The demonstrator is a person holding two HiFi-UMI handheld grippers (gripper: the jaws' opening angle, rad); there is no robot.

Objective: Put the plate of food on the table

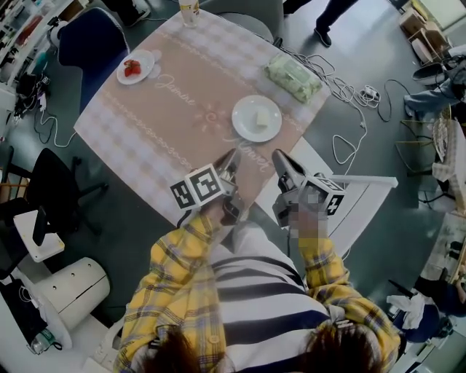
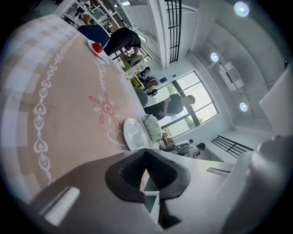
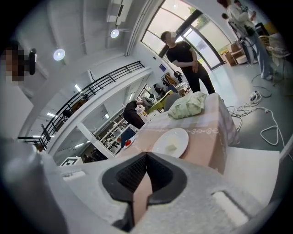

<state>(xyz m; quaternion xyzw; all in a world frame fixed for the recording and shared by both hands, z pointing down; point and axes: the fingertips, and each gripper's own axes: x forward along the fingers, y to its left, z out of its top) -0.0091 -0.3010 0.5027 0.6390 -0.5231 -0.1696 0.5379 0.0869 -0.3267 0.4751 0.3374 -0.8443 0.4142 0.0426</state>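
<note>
A white plate (image 1: 256, 118) with a pale piece of food (image 1: 261, 116) rests on the pink patterned tablecloth (image 1: 182, 109), near the table's right front corner. Both grippers hover just short of it over the table's near edge. My left gripper (image 1: 234, 154) is shut with nothing between its jaws, and the right gripper (image 1: 279, 155) beside it is shut and empty too. In the left gripper view the plate (image 2: 135, 133) lies just beyond the closed tips (image 2: 146, 150). The right gripper view shows the plate (image 3: 170, 142) ahead of the closed tips (image 3: 146, 154).
A small plate of strawberries (image 1: 136, 67) sits at the far left corner, a green bag (image 1: 293, 77) at the far right, a bottle (image 1: 189, 10) at the back edge. A white low table (image 1: 364, 197) and floor cables (image 1: 349, 95) lie to the right. A blue chair (image 1: 87, 40) stands left. A person (image 3: 183, 59) stands beyond.
</note>
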